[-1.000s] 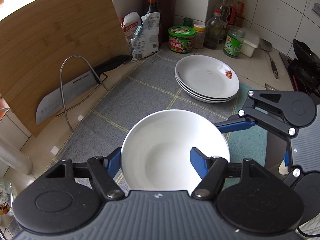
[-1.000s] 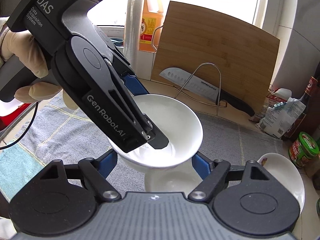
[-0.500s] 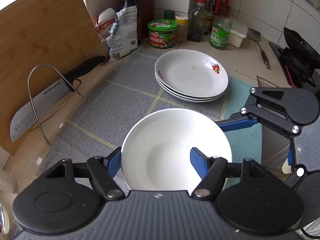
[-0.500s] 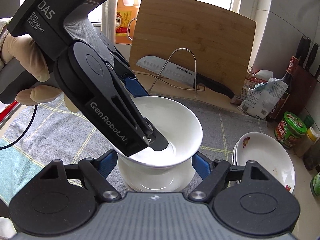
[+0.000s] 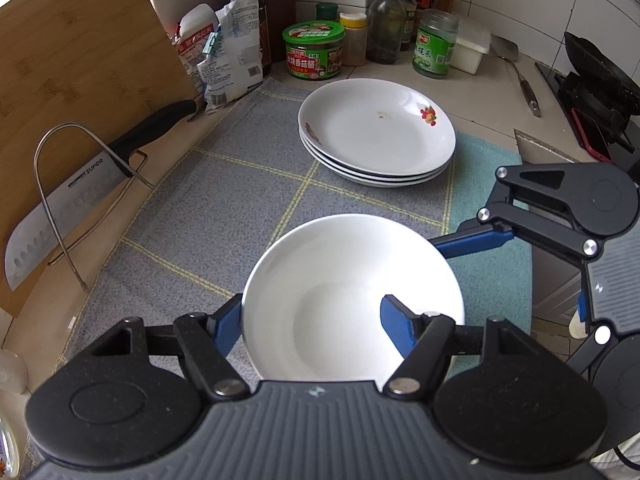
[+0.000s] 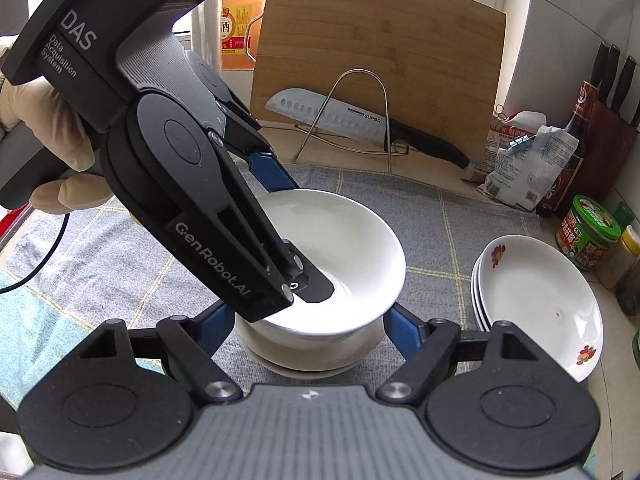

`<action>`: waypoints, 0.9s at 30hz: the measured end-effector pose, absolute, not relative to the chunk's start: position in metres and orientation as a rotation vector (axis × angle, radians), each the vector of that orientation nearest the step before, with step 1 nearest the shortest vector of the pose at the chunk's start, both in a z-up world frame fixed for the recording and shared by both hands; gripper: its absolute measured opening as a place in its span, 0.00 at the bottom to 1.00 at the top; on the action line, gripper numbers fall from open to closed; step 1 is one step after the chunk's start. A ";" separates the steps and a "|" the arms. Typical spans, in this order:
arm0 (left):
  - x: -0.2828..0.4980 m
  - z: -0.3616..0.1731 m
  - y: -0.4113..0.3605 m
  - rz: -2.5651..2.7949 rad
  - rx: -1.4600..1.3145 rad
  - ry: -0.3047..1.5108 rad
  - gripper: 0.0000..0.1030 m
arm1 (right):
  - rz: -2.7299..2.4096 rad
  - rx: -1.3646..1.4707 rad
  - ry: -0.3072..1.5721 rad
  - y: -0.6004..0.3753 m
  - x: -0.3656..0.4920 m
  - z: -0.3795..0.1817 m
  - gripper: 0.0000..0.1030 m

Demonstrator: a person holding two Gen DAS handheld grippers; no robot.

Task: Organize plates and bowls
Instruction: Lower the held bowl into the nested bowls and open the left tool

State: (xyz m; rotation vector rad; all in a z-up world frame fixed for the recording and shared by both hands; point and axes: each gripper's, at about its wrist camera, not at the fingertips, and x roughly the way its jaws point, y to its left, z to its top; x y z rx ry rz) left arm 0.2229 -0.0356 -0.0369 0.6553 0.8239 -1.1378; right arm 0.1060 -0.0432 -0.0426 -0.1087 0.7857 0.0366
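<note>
My left gripper (image 5: 312, 320) is shut on the near rim of a white bowl (image 5: 352, 292), one finger inside and one outside. In the right wrist view this bowl (image 6: 344, 252) sits just over another white bowl (image 6: 312, 348) on the grey mat; I cannot tell if they touch. My right gripper (image 6: 308, 328) is open, its blue fingers either side of the lower bowl. A stack of three white flowered plates (image 5: 376, 132) lies on the mat beyond, also in the right wrist view (image 6: 536, 300).
A bamboo cutting board (image 5: 80, 80) and a knife in a wire rack (image 5: 80, 184) stand on the left. Sauce jars and bottles (image 5: 316, 52) line the back wall. A wok (image 5: 600, 68) sits at the far right. A teal cloth (image 5: 492, 208) lies under the mat's right edge.
The left gripper has carried the held bowl down and toward the plates, onto the lower bowl. The right gripper followed, staying open around the lower bowl.
</note>
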 end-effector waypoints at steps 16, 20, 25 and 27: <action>0.222 -0.045 -0.039 -1.140 0.677 0.825 0.69 | 0.036 -0.102 0.800 -0.046 0.107 -0.046 0.82; 0.222 -0.047 -0.040 -1.140 0.674 0.822 0.69 | 0.036 -0.098 0.803 -0.046 0.107 -0.046 0.82; 0.223 -0.047 -0.038 -1.146 0.660 0.829 0.72 | 0.035 -0.104 0.805 -0.044 0.108 -0.046 0.83; 0.223 -0.047 -0.036 -1.157 0.643 0.827 0.78 | 0.042 -0.098 0.809 -0.044 0.109 -0.047 0.84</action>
